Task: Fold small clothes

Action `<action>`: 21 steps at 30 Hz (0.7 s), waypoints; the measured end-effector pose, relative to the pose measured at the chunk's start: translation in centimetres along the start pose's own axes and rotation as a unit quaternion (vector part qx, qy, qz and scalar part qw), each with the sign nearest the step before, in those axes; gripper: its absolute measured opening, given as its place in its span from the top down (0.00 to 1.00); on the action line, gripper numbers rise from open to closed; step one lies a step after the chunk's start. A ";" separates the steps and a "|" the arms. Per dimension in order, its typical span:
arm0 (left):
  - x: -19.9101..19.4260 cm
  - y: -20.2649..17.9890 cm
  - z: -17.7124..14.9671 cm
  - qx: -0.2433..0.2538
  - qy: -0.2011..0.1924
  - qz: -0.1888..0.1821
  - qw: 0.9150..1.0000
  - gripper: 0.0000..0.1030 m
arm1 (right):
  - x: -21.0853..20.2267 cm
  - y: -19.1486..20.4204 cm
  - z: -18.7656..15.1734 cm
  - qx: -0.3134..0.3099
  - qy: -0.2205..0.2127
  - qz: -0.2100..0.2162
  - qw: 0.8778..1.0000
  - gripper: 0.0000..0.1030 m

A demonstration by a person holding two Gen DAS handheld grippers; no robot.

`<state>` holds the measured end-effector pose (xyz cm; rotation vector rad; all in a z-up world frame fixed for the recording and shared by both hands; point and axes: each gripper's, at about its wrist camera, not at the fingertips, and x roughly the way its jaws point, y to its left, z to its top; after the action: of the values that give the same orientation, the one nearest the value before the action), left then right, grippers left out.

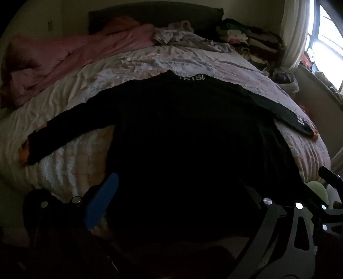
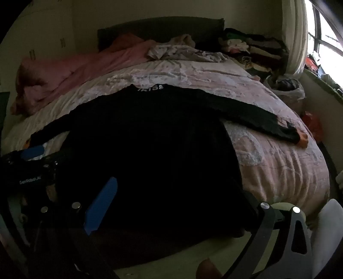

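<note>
One black top (image 1: 182,133) lies flat on the bed (image 1: 150,62), spread out wide. Its neck, with white letters on it, points to the headboard (image 1: 154,15), and its bottom edge points to the near end of the bed. Its two sleeves reach straight out to the sides, so its longest line runs across the bed, from side to side. A bit of orange shows at each cuff.

The left gripper (image 1: 178,206) hangs over the bottom part of the top, near the side away from the window (image 1: 328,43). Its fingers are spread as wide as they go and hold nothing. The right gripper (image 2: 175,208) hangs over the bottom part too, nearer the window side. Its fingers are also wide apart, with nothing in them. I cannot tell if either one touches the cloth, because the top is so dark there.

A pink blanket (image 1: 64,55) lies bunched up by the headboard. A pile (image 1: 253,40) of clothes sits between the headboard and the window.
</note>
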<state>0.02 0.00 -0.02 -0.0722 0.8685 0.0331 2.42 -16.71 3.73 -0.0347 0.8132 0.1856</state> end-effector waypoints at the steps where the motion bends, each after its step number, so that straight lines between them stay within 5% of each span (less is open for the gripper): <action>1: 0.0 0.0 0.0 0.000 -0.001 0.001 1.000 0.09 | 0.0 0.1 0.0 -0.001 0.001 -0.003 1.000 0.04; 21: 0.0 0.0 0.0 0.001 -0.006 -0.001 1.000 0.09 | -0.1 0.7 0.2 -0.015 -0.005 -0.013 1.000 0.04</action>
<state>-0.01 0.04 0.02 -0.0709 0.8556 0.0307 2.33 -16.00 4.00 -0.0713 0.8004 0.1738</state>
